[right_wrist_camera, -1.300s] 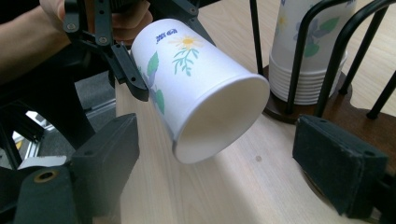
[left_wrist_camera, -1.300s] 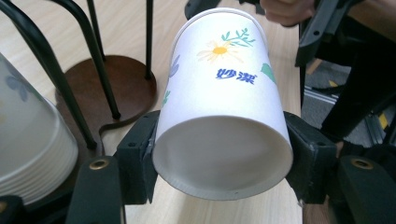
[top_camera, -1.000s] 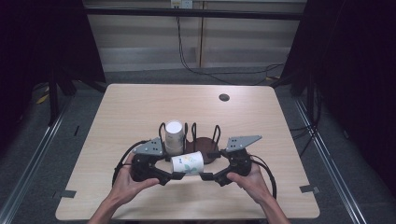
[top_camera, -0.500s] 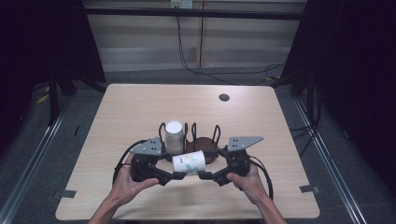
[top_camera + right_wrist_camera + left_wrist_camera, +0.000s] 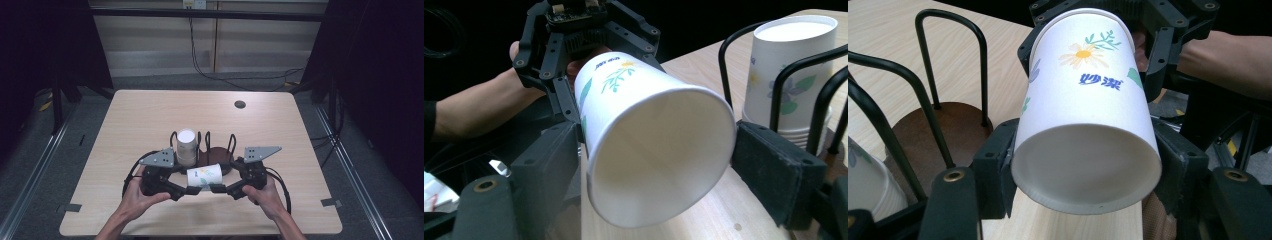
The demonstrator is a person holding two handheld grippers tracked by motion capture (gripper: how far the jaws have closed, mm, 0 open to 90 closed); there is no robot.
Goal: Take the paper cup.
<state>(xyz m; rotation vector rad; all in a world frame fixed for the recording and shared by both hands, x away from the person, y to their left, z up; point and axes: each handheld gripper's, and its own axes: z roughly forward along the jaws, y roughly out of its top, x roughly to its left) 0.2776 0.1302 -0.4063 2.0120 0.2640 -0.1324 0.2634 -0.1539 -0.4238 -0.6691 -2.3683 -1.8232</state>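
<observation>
Between the two tools, just above the desk [image 5: 150,115]: paper cup [image 5: 204,176] held sideways, clear of the surface. Clamped at the narrow base end by the left tool [image 5: 183,193], pads pressed on both sides of the wall. Just been closing on the wide mouth end with the right tool [image 5: 223,189]; rim between its jaws, pads meeting it on either side, so gripped at both ends by the look of it. Probably means a handover from one tool to the other, or a pull to part nested cups; cannot tell whether more than one cup in the grip.

Close ahead of both tools: black wire cup rack [image 5: 218,152] on a round dark-brown wooden base, hoops upright. Ahead of the left tool, inside the rack: stack of paper cups [image 5: 186,147], mouths down, flat white bottom on top.

Materials: thin matte white paperboard, tapered shape, rolled lip, recessed base, printed daisy, green leaves, blue characters. Easily crushed, at a guess. Black blocky jaws, flat pads. Pale smooth wood-grain desk top.
</observation>
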